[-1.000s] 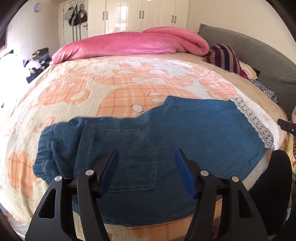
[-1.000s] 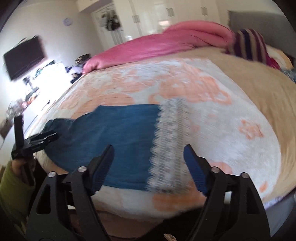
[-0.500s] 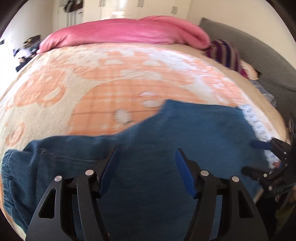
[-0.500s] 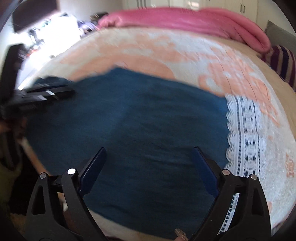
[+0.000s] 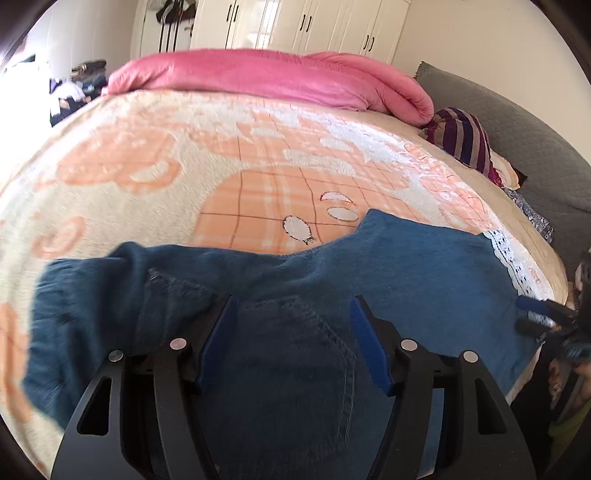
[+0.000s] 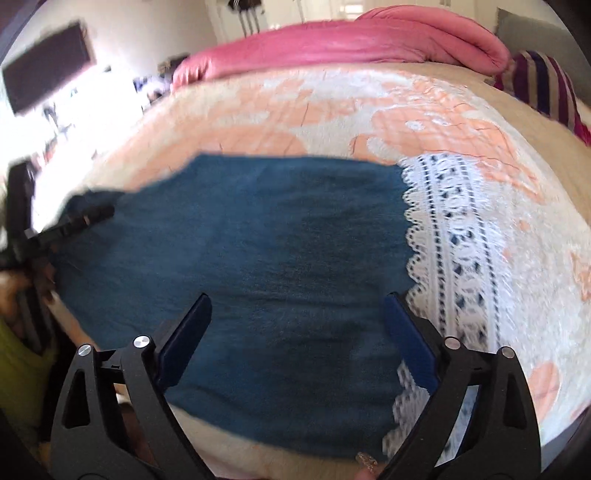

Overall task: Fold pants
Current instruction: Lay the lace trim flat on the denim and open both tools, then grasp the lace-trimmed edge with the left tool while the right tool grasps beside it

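Lying flat, blue pants [image 5: 406, 280] cover a peach blanket [image 5: 258, 166] on the bed. Left gripper [image 5: 291, 343] and right gripper [image 6: 295, 332] hover unclenched, grasping nothing. Wardrobes [image 5: 303, 26] stand behind.

The pants [image 5: 303, 295] are dark blue denim, laid flat and lengthwise along the near edge of the bed [image 5: 155, 173], on its peach-and-cream patterned blanket; the waist end lies toward the bed's left side, bunched and slightly rumpled, with a stitched back pocket [image 5: 306, 343] facing up; the legs appear to lie one on top of the other and run toward the right side, ending in a broad white lace hem [image 6: 454, 258] with scalloped edges; the far edge dips in a shallow notch near the seat; the lower edge of the fabric reaches the bed's near edge.
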Demonstrator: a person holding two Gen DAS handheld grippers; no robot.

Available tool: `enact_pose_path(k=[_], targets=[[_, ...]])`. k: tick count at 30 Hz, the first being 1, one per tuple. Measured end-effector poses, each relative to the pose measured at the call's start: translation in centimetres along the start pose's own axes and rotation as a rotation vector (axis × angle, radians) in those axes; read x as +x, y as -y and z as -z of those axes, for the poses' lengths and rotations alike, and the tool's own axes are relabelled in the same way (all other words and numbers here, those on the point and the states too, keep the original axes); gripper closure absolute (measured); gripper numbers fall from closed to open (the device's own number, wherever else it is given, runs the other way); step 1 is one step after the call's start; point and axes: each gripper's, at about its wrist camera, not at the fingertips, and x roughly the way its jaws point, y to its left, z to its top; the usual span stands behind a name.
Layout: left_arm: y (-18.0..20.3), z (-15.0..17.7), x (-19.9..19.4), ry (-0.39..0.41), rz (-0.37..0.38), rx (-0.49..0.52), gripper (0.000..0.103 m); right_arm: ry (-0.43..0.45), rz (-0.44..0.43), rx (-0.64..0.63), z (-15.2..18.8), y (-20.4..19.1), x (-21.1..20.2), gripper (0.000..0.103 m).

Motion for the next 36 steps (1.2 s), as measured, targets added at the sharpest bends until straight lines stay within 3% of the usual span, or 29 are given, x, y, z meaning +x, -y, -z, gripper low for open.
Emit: enact_pose_path(k=[3,4,5,10,14,21,27,36], targets=[[0.7,1.0,-1.9,0.016,-0.016,0.032,0.037,0.027,-0.015,0.002,0.6,-0.2,-1.6,0.014],[1.0,1.3,-2.2,0.017,-0.017,0.041,0.018,0.028,-0.014,-0.01,0.8,-0.6,-1.9,0.012],[1.5,1.7,-2.6,0.021,-0.018,0.054,0.014,0.024,-0.011,-0.021,1.0,-1.0,-2.0,0.012],[4.5,3.7,-3.1,-0.004,-0.044,0.199,0.014,-0.036,-0.021,-0.07,1.8,-3.0,-1.0,0.012],[4.7,5.6,-1.4,-0.089,-0.087,0.241,0.014,-0.118,-0.012,0.021,2.8,-1.1,0.8,0.012],[4.0,5.7,-2.2,-0.09,-0.05,0.204,0.014,-0.032,-0.064,0.069,2.7,-0.3,-2.4,0.012],[5.6,4.6,-4.8,-0.045,-0.003,0.205,0.014,0.066,-0.003,0.087,2.3,1.0,-6.4,0.009],[9.6,2.4,-5.4,-0.022,0.056,0.268,0.014,0.115,0.048,0.166,3.2,4.3,-8.5,0.009]])
